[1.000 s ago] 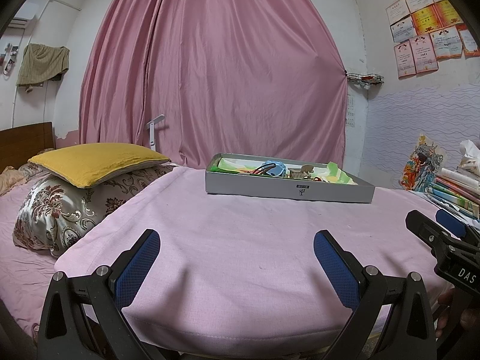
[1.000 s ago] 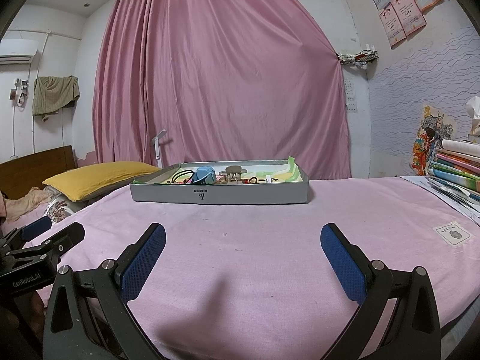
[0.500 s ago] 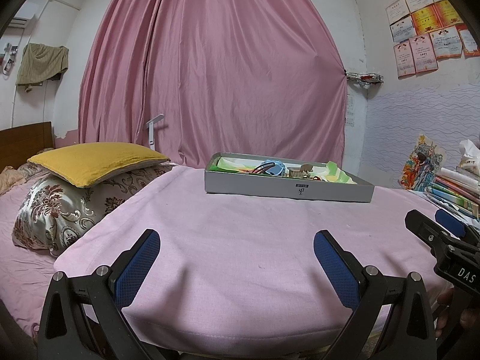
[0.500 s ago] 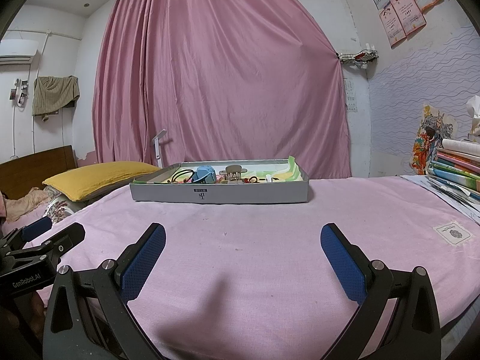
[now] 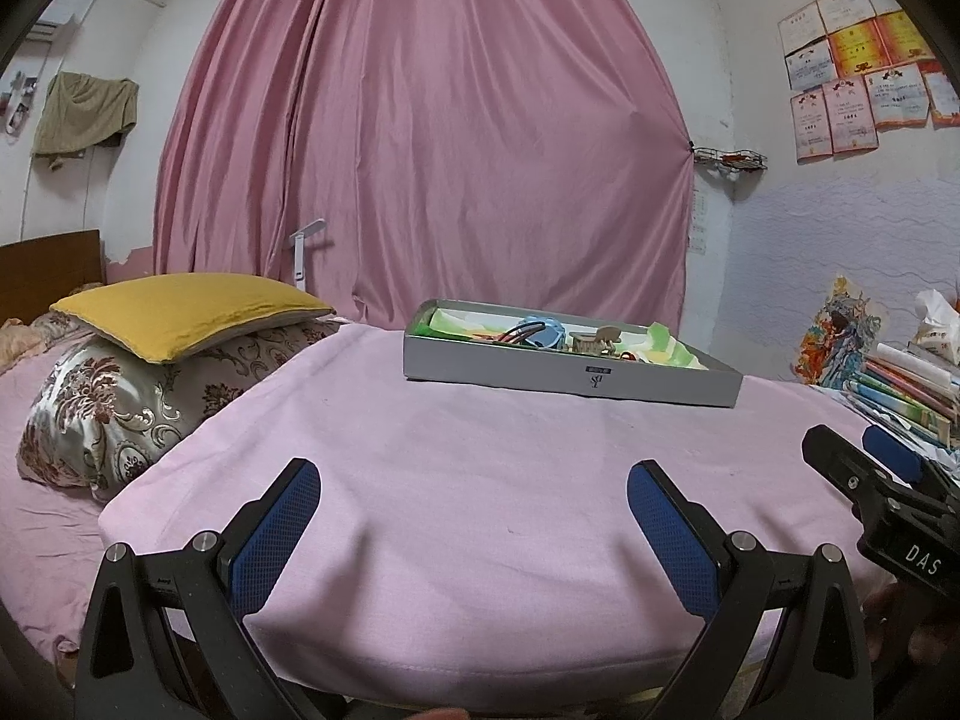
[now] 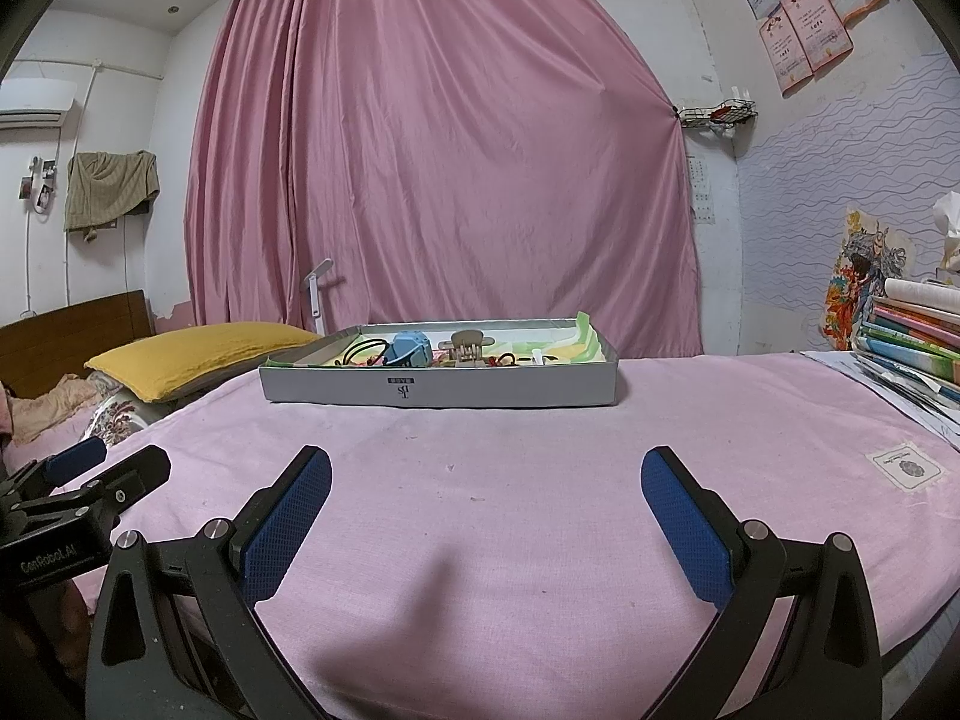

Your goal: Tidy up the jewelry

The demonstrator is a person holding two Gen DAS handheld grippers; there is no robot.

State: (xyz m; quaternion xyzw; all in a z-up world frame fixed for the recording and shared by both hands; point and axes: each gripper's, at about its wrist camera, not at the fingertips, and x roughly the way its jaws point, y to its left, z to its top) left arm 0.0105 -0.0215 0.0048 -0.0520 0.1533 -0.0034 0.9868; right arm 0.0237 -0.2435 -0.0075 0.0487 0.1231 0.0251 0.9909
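A shallow grey box (image 5: 570, 375) (image 6: 441, 387) sits far back on the pink-covered bed. Inside it lie a blue piece (image 6: 411, 348), a beige hair claw (image 6: 465, 348), dark loops and green paper lining. My left gripper (image 5: 474, 483) is open near the bed's front edge, nothing between its blue pads. My right gripper (image 6: 486, 471) is open too, well short of the box and empty. Each gripper shows at the edge of the other's view: the right gripper (image 5: 864, 468) in the left wrist view, the left gripper (image 6: 108, 465) in the right wrist view.
A yellow pillow (image 5: 180, 306) on a patterned pillow (image 5: 120, 408) lies to the left. Stacked books (image 6: 918, 348) and papers line the right side. A small white card (image 6: 906, 468) rests on the pink cover at right. A pink curtain (image 6: 450, 150) hangs behind.
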